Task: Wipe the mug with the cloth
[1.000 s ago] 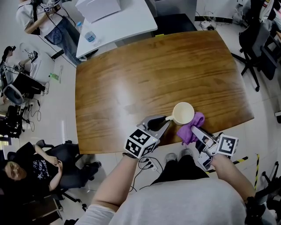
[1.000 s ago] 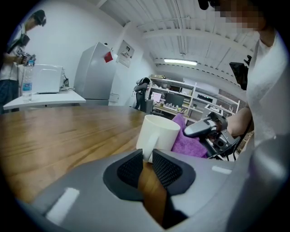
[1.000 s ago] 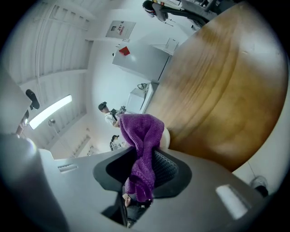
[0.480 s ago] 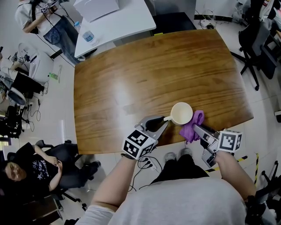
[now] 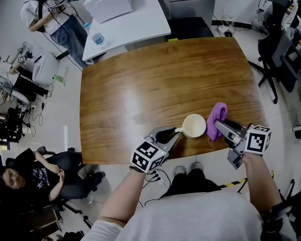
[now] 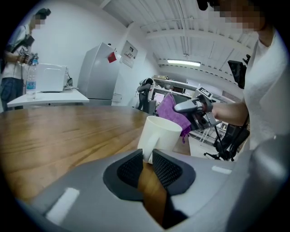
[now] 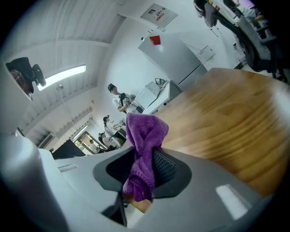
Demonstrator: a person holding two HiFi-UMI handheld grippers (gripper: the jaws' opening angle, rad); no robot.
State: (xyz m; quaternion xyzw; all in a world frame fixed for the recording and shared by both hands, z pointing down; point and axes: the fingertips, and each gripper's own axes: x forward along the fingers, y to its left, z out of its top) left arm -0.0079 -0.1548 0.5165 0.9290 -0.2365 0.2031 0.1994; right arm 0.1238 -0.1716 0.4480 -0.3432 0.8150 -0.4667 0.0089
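Wooden table (image 5: pixel 150 80), white mug (image 5: pixel 194 126) by near edge, purple cloth (image 5: pixel 217 117) beside

A broad wooden table (image 5: pixel 155 80) with rounded corners fills the middle of the head view, its varnish shining under the room light; just beyond its far edge stands a white table (image 5: pixel 141 26); the floor (image 5: pixel 61 117) is pale, glossy tile; black office chairs (image 5: pixel 277 47) stand at the right, off the wooden table's corner; a seated person (image 5: pixel 28 176) is at the lower left. In the left gripper view a white wall (image 6: pixel 77 31) rises to a ribbed white ceiling (image 6: pixel 149 13); a lit strip light (image 6: pixel 183 62) hangs there; a tall pale cabinet (image 6: pixel 97 74) stands against the wall.
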